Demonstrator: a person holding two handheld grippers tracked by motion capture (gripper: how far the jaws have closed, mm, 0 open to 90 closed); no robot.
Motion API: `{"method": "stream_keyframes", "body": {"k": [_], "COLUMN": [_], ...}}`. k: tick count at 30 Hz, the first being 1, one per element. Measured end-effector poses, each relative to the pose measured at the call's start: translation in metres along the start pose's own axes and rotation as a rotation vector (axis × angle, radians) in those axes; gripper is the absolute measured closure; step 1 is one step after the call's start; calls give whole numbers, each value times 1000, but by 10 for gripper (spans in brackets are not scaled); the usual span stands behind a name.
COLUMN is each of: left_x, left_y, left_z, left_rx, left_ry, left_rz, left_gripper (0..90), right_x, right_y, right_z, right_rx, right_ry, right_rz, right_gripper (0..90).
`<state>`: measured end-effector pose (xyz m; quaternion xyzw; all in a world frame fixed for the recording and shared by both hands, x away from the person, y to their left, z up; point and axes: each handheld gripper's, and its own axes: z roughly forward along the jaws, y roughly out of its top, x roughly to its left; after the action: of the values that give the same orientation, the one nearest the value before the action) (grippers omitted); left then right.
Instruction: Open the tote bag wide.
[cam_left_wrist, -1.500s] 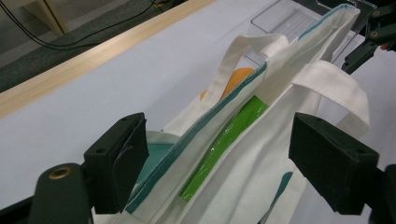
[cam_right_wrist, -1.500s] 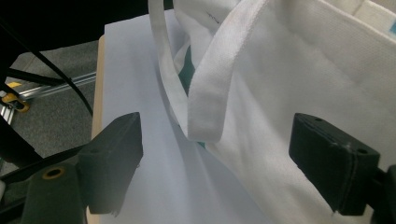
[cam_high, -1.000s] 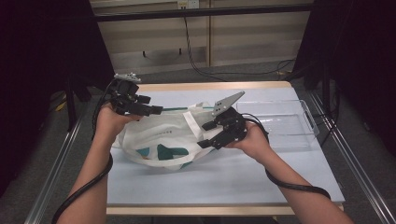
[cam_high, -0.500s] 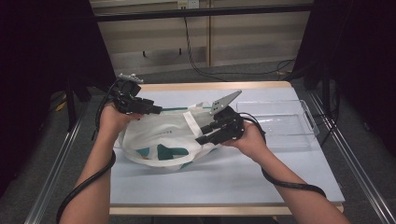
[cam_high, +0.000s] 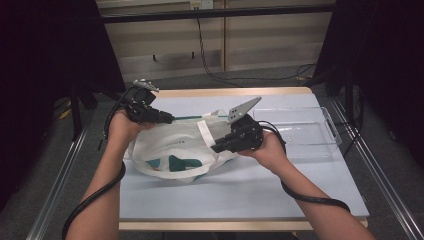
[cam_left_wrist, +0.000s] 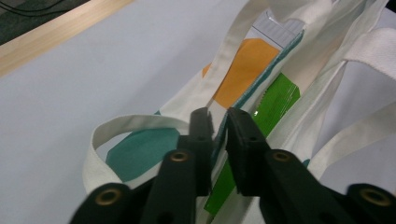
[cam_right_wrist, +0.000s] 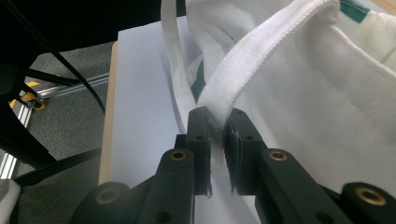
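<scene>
Both grippers pinch the cloth bag at its mouth, holding it open on the table.

Left gripper is clamped on the bag's rim at the far-left side; in the left gripper view its jaws are nearly closed on the fabric edge, with a handle loop just left of the jaws and green packet and orange packet inside the bag just beyond the tips. Right gripper grips the white strap, cloth squeezed between its clenched jaws. Clear tray sits behind the right hand, apart from the bag. Step looks like spreading or lifting the bag mouth. Next move likely calls for pulling the two grips apart evenly without the cloth slipping out.
</scene>
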<state>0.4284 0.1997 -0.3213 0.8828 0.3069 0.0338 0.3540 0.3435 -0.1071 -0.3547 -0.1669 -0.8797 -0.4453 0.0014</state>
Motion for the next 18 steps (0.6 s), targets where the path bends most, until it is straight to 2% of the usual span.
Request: {"method": "stream_keyframes", "body": {"k": [6,7,8,9,11,14,15,17,18], "left_x": [-1,-2,0,-2,-1,0,1,1,3], "left_y": [1,1,2,3,5,7,8,10,10], "left_z": [-2,-2,-3,-3,-4,-4,-5,-4,-5], "left_rx": [6,4,24,2,-11,-8,5,-20,-4], "left_ry": [8,14,20,24,25,33,34,36,37], "left_rz": [0,4,25,6,-3,-2,14,-14,5], "left_gripper": [882,883,884,884,885,884,884,884,884], "right_x": [1,1,2,2,3,4,4,5,5], "right_y": [-3,-4,-4,-5,-7,-12,-13,-16,-18], "right_z": [-2,-2,-2,-2,-3,-2,-2,-1,-1], "right_rx": [-2,0,1,2,7,9,8,9,6], "right_ry": [12,14,19,28,34,43,49,49,59], "right_rz": [2,1,0,-1,-3,-3,-3,-2,0], "right_gripper": [834,844,855,860,869,872,872,873,873]}}
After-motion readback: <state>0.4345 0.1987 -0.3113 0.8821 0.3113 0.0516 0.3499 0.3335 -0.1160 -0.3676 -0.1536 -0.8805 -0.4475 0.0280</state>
